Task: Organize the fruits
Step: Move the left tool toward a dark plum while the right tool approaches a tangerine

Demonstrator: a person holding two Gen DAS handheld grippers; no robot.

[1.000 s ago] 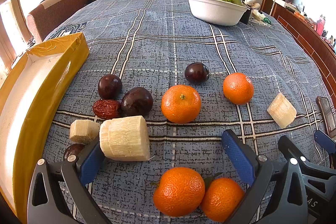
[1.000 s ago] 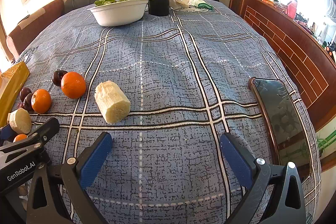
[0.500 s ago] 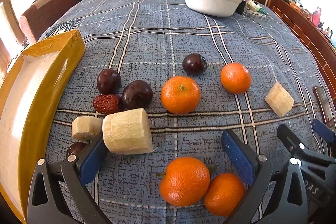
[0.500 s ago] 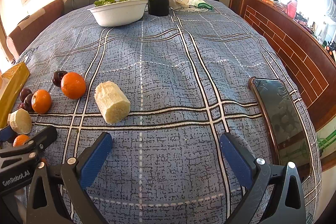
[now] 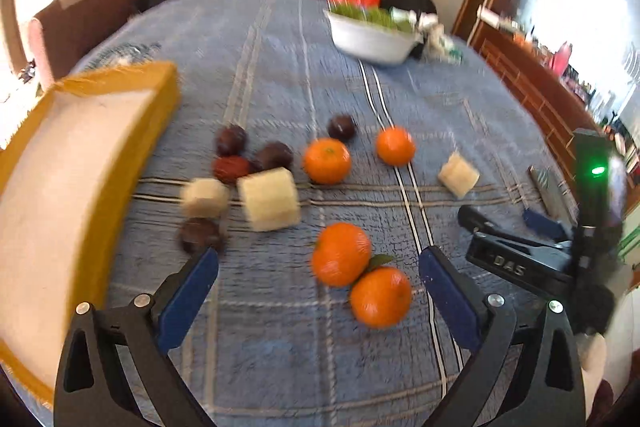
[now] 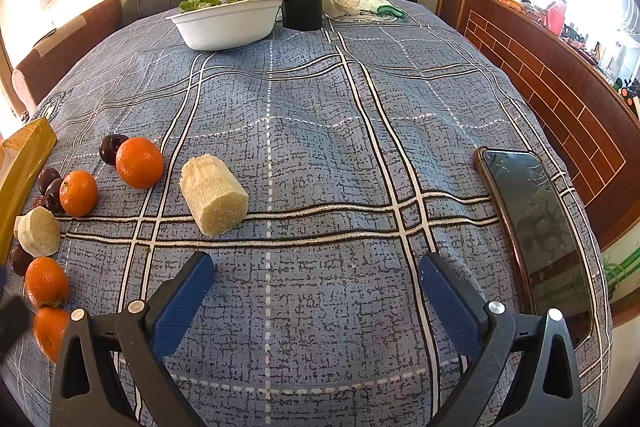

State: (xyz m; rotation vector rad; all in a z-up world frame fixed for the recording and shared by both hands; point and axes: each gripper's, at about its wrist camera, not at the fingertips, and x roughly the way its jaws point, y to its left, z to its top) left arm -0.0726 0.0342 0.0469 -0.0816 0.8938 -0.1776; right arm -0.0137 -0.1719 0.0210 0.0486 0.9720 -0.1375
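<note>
Fruit lies loose on the blue checked cloth. In the left wrist view my left gripper (image 5: 318, 283) is open and empty, raised above two touching oranges (image 5: 341, 253) (image 5: 381, 297). Beyond them lie two more oranges (image 5: 327, 160) (image 5: 395, 146), several dark plums (image 5: 274, 155), a red date (image 5: 231, 167) and pale sugarcane pieces (image 5: 269, 199) (image 5: 459, 174). A yellow-rimmed box (image 5: 60, 163) stands at the left. My right gripper (image 6: 316, 285) is open and empty over bare cloth, with a sugarcane piece (image 6: 212, 193) ahead to its left.
A white bowl of greens (image 6: 226, 19) and a black cup (image 6: 302, 11) stand at the far end. A phone (image 6: 536, 227) lies near the right table edge. A sofa and wooden panelling border the table.
My left gripper has lifted and pulled back, so the fruit looks smaller and farther; the view is blurred. My right gripper has held still.
</note>
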